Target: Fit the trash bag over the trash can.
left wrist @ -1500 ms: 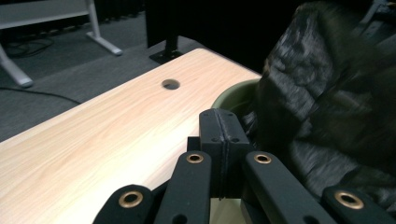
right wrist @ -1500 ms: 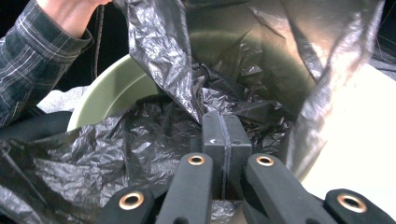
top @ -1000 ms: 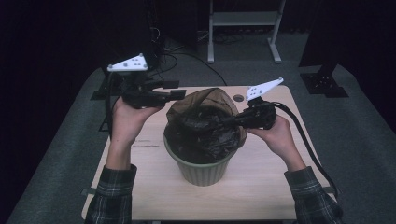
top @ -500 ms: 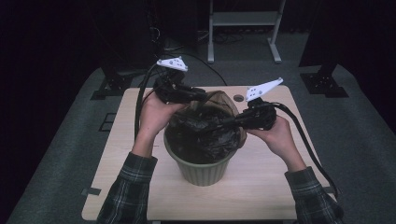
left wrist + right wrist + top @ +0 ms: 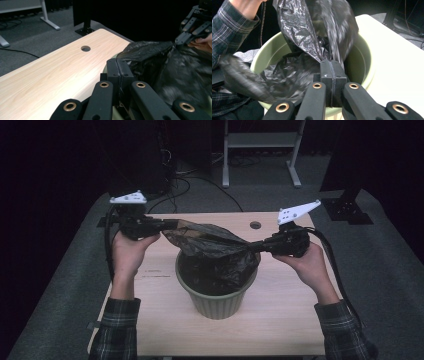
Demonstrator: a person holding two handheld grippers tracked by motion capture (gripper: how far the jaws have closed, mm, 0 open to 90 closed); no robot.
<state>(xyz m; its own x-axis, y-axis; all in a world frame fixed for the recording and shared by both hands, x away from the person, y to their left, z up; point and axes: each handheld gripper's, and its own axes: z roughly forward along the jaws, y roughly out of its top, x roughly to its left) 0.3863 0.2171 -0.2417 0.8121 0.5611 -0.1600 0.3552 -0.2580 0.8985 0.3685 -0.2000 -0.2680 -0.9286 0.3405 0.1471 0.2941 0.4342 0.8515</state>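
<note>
A pale green bin (image 5: 216, 295) stands mid-table with a black plastic bag (image 5: 215, 251) in it. My left gripper (image 5: 171, 225) is at the bin's back left. Its jaws have just closed and are shut on the bag's edge (image 5: 140, 53), as the left gripper view shows at its fingertips (image 5: 120, 68). My right gripper (image 5: 253, 247) is shut on the opposite edge at the bin's right. In the right gripper view its jaws (image 5: 331, 68) pinch the bag (image 5: 302, 32) above the bin's rim (image 5: 367, 72). The film is stretched between the two grippers over the bin's mouth.
The light wooden table (image 5: 160, 320) has a round cable hole (image 5: 255, 225) near its far edge. Grey carpet surrounds it, with a white stand (image 5: 260, 142) and cables behind. Bare tabletop lies to the left, right and front of the bin.
My left gripper went in to the bag, shut on its edge and drew it back to the left, so the film now spans the bin. The right gripper stayed put.
</note>
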